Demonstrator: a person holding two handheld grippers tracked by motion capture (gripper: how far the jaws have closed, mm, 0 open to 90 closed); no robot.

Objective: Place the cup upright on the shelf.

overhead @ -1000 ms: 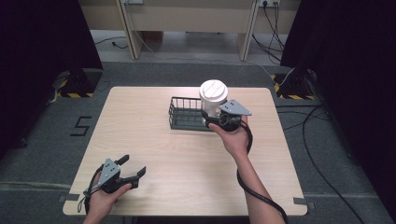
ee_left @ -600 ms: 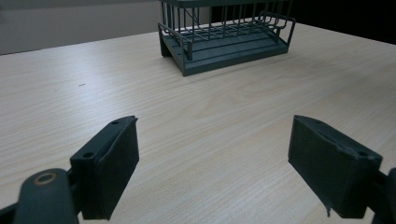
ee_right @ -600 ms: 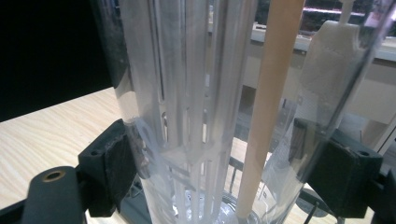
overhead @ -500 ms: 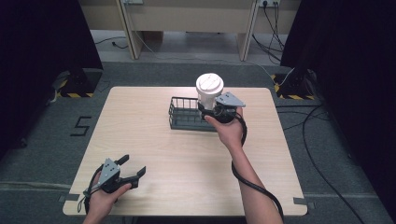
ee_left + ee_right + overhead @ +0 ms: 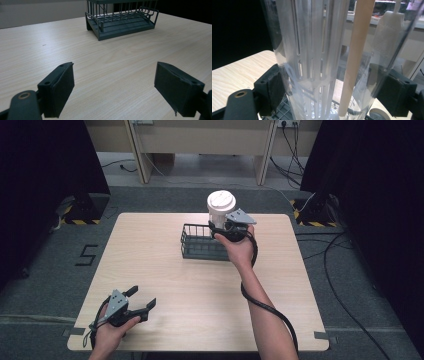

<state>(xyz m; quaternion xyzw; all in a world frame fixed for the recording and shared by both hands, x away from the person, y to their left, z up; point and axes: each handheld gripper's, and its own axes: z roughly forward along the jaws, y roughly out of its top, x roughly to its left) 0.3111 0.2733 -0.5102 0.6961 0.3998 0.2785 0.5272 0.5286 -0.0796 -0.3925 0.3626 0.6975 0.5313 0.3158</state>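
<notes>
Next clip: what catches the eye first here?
The white-lidded clear container, clamped in the right gripper and held upright over the right end of the dark wire basket at the table's far side. Near the front left corner, the left gripper sits open with nothing between its jaws.

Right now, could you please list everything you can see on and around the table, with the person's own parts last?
Table: one, light wood, centre of the high view.
Wire basket: one, dark, on the table's far half, right of centre.
Container: one, clear-walled with a white lid, held upright over the basket's right end; the right gripper view shows a slotted insert and a pale stick inside.
Floor marking: one, a dark "5" left of the table.
Left gripper: one, black, jaws apart, low over the near left corner.
Right gripper: one, black, jaws closed on the container.
Left hand: one, at the bottom edge.
Right hand: one, behind the right gripper.
</notes>
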